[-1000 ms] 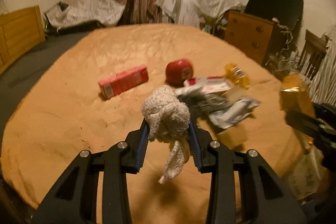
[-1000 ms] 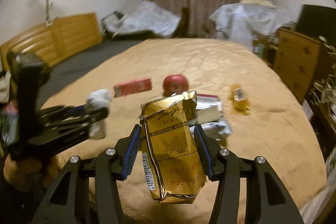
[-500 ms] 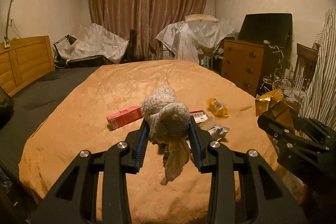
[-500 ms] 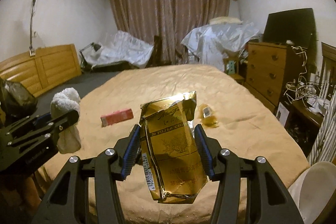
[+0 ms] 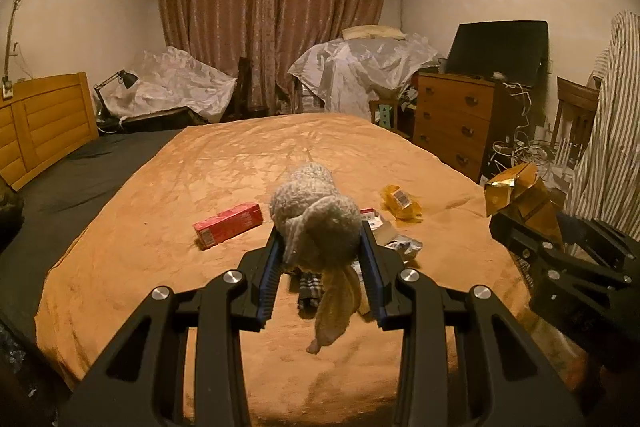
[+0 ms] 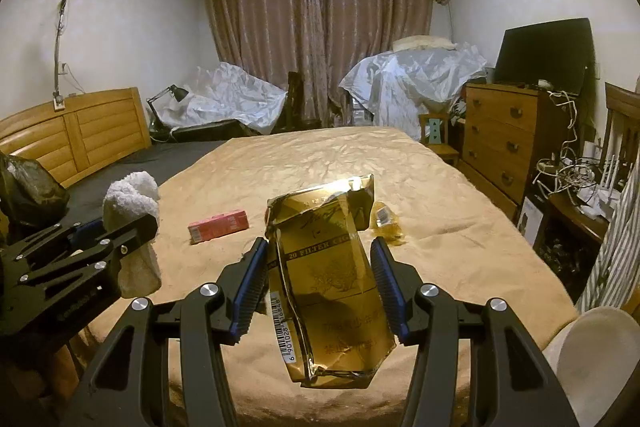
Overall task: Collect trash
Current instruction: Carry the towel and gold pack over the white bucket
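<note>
Progress: while both tongs are already loaded and lifted clear of the bed (image 5: 168,187), several pieces of litter lie on it uncollected, so by my reading the job is partway through
Left tongs (image 5: 320,259): closed on a crumpled wad of cloth (image 5: 316,219), its loose tail dangling below the pads
Right tongs (image 6: 320,279): clamped across a flattened gold cigarette carton (image 6: 332,267), which stands upright between the blue ribbed pads
Left to pick up: a red box (image 5: 228,223), a yellow wrapper (image 5: 400,203) and a heap of printed wrappers (image 5: 396,239) partly hidden behind the wad
Where to drop it: a dark plastic bag (image 6: 28,191) shows at the left edge of the right wrist view; whether it is the bin bag I cannot tell
Cloth wad: pale, nubbly, towel-like weave, bunched into a soft lump; it should squash under pressure rather than slip
Gold carton: glossy metallic card, creased and torn open at the top, barcode down one edge; thin and light, probably easy to crush further
Red box: long, rectangular, sharp-cornered, seemingly intact
Yellow wrapper: crinkled clear film with a small label
Bed cover: tan, faintly shiny fabric with shallow wrinkles
</note>
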`<state>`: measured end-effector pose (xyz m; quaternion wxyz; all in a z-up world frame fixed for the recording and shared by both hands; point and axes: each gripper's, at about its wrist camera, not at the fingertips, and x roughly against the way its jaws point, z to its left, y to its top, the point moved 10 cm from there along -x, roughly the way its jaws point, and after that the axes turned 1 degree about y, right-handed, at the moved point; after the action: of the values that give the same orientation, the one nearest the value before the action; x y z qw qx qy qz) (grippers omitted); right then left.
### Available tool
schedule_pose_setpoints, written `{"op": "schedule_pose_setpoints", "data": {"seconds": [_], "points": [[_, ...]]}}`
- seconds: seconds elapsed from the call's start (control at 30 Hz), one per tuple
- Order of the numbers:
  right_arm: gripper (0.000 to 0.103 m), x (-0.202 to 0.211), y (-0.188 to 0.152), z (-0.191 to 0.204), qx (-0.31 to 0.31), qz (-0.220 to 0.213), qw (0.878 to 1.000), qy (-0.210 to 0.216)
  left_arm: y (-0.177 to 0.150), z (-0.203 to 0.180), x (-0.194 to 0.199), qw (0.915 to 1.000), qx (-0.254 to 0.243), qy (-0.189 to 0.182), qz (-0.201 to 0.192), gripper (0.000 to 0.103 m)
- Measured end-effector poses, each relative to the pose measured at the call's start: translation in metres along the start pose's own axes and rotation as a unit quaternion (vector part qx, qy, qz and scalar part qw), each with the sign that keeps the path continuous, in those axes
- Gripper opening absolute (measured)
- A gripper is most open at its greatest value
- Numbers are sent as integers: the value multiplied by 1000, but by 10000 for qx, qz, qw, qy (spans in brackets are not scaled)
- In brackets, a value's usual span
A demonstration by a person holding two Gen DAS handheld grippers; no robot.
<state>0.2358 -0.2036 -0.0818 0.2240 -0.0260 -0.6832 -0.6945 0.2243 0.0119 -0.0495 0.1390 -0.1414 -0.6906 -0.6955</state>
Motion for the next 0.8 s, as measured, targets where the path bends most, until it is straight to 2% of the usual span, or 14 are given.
{"op": "schedule_pose_setpoints", "data": {"seconds": [0.23,0.47,0.63,0.8], "points": [[54,21,0,-48,-90,61,9992,-384,9,-42,-7,9992,-139,-369,-6,35],[54,62,-7,-132,-271,122,9947,-983,15,-111,-14,9950,-379,-922,10,35],[54,94,-10,-208,-393,195,9880,-1480,12,-174,-17,9874,-581,-1464,131,35],[54,127,-16,-286,-522,424,9793,-1908,-2,-246,-18,9737,-855,-2080,359,35]]}}
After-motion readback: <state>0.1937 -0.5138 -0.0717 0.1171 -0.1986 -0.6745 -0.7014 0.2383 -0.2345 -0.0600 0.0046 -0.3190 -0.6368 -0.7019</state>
